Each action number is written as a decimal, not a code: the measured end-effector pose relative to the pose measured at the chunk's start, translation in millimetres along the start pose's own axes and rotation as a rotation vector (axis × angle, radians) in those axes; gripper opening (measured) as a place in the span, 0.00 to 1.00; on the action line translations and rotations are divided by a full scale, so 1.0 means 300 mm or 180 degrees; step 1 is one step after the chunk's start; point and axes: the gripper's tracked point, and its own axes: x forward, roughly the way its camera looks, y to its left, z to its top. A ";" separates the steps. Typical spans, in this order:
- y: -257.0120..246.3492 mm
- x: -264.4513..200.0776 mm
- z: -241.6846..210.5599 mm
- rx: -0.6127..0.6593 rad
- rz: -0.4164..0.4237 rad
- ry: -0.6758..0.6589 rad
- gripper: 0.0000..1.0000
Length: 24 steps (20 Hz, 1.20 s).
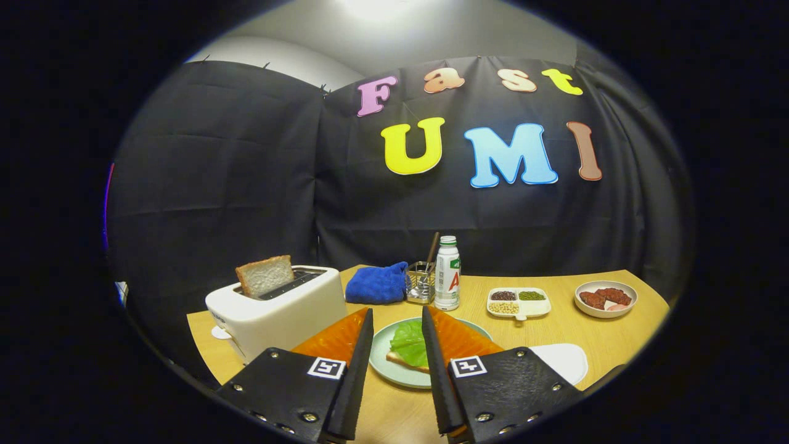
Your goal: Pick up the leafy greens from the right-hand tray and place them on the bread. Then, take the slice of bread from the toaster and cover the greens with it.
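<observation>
On the wooden table, gripper fingers spread apart, nothing between them but air. Just ahead, between the tips: crinkly leafy greens lying on a flat bread slice on a round pale-green plate. Boxy white toaster to the left, porous toast slice sticking up from its slot. Empty white tray to the right of the plate.

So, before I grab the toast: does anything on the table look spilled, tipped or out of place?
Nothing stands out. The leafy greens lie on the bread on the plate, between the open gripper fingers. The bread slice leans slightly in the toaster; the bottle stands upright.
</observation>
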 end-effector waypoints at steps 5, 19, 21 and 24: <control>0.191 0.006 0.024 -0.0091 0.0208 -0.0016 0.48; 0.591 0.114 0.009 -0.0095 0.0384 0.0091 0.48; 0.645 0.143 0.000 -0.0089 0.0422 0.0147 0.48; 0.651 0.194 0.005 -0.0118 0.0286 0.0148 0.48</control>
